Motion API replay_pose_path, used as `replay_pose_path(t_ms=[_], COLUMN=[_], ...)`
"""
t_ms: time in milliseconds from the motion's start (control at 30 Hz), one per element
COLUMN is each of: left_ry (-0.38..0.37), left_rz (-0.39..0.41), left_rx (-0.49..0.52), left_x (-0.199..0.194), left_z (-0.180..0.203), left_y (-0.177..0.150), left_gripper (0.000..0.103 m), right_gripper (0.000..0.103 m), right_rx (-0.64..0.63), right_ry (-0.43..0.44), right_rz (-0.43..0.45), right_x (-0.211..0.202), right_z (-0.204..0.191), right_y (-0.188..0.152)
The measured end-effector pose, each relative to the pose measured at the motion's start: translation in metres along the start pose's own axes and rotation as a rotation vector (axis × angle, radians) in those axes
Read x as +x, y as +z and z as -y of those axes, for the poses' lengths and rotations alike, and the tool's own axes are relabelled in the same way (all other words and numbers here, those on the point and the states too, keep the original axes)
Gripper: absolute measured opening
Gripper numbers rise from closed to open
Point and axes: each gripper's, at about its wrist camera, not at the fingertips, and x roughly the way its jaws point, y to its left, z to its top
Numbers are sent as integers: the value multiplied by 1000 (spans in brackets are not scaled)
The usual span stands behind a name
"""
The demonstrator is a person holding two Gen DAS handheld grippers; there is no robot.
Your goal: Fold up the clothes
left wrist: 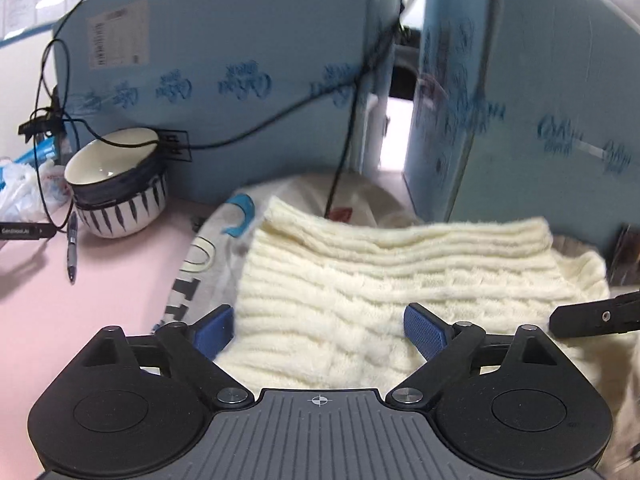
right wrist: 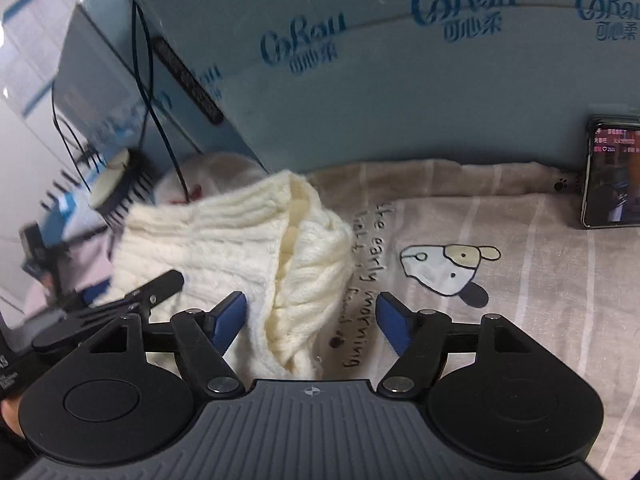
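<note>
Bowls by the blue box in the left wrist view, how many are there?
2, nested: a white-lined dark bowl sits inside a striped bowl, on the pink table left of the cream sweater. More could be hidden beneath.

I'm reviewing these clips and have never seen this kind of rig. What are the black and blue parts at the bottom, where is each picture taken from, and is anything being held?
Each picture comes from a fisheye camera on a handheld two-finger gripper, looking along its blue-padded fingers. The left gripper and the right gripper both stand open, holding nothing. Between both lies a cream knitted sweater, partly folded, on a printed cloth with a cartoon dog. To the left stand stacked bowls and a pen on a pink tabletop. A lit phone leans against blue cardboard boxes.
</note>
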Motion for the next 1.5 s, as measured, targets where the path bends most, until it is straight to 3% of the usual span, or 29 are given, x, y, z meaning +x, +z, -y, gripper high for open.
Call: replay_pose_path(t_ms=[300, 633, 900, 1200, 1500], left_ry=[26, 68, 113, 214, 308], left_rz=[1, 91, 199, 310, 448], left_rx=[19, -63, -244, -280, -310], left_x=[-9, -88, -173, -251, -308], left_z=[2, 11, 43, 99, 130], left_y=[2, -7, -28, -36, -40], left_gripper=[95, 95, 96, 98, 103], right_gripper=[73, 73, 74, 77, 82], right_rx=[-77, -128, -188, -260, -208], right_ry=[-89, -96, 40, 186, 237], right_rz=[-7, 67, 138, 215, 309], right_x=[2, -58, -139, -224, -273], right_z=[-13, -35, -48, -37, -17], right_y=[-2, -14, -37, -72, -90])
